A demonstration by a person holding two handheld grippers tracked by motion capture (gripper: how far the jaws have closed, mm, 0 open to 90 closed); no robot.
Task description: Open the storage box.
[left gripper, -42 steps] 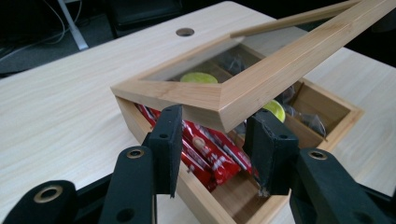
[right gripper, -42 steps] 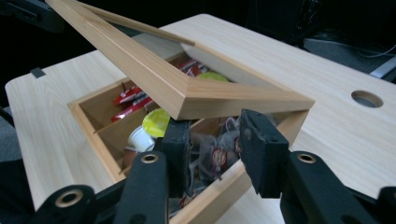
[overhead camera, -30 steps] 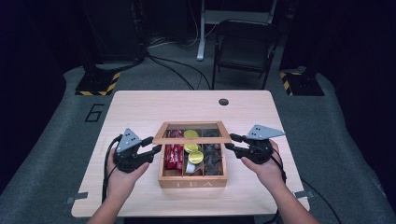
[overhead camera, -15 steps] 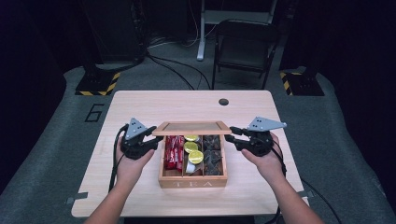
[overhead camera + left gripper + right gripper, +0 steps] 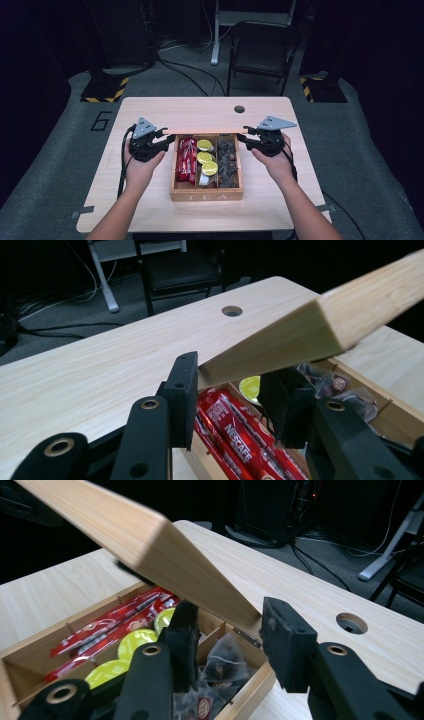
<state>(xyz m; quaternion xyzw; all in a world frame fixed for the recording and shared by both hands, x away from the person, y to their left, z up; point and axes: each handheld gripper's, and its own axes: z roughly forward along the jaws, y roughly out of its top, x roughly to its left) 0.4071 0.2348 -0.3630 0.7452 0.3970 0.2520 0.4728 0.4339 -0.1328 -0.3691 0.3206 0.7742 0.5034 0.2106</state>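
Two grippers, left gripper (image 5: 167, 141) and right gripper (image 5: 245, 138), each clamp one end of the raised hinged lid (image 5: 205, 132), whose long axis runs between them above the open tea box (image 5: 206, 192).

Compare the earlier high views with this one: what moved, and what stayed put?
Both tongs, left and right, have moved back toward the box's hinge end, swinging the lid from partly raised to nearly upright, gripping its side edges. The tea box and its contents stayed put.
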